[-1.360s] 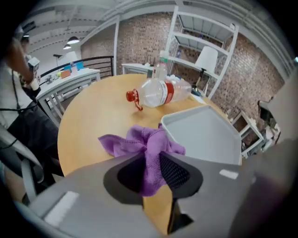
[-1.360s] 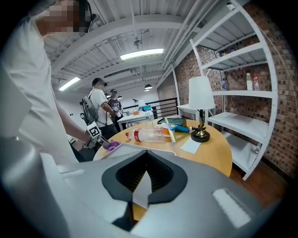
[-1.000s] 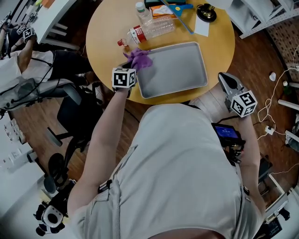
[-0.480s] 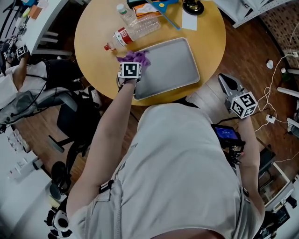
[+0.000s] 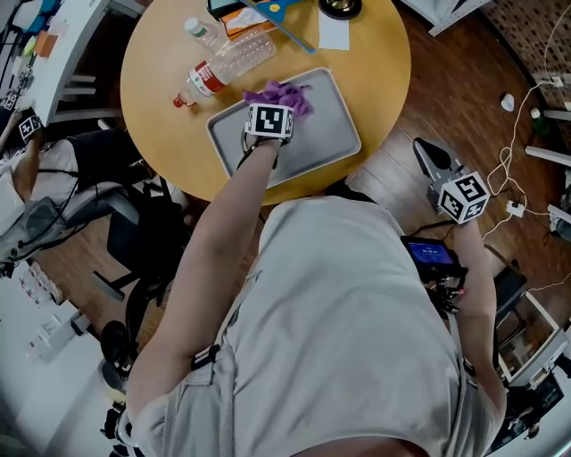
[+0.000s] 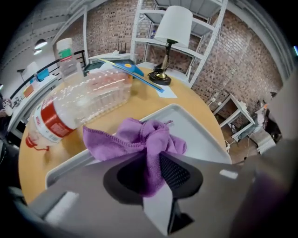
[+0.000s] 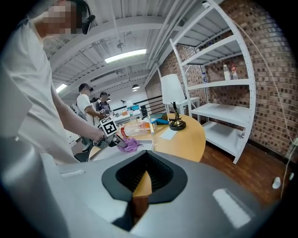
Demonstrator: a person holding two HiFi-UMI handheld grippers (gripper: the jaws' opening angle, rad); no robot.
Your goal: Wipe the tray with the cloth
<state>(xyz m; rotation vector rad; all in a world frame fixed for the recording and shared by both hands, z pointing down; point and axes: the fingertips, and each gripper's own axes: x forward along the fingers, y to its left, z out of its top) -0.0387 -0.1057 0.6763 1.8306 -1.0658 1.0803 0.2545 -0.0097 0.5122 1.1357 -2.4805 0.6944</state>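
A grey metal tray lies on the round wooden table. My left gripper is shut on a bunched purple cloth, which rests on the tray near its far rim. In the left gripper view the cloth bulges out beyond the jaws over the tray, and a fold of it is pinched between the pads of the left gripper. My right gripper hangs off the table to the right, over the wooden floor, jaws together and holding nothing. From the right gripper the cloth shows far off.
A clear plastic bottle lies just beyond the tray, a second bottle stands behind it. A paper sheet, a blue tool and a lamp base sit at the far edge. An office chair stands at left.
My left gripper has dragged the cloth from the tray's far left corner rightward along its far side. The right gripper has shifted only slightly beside the table.
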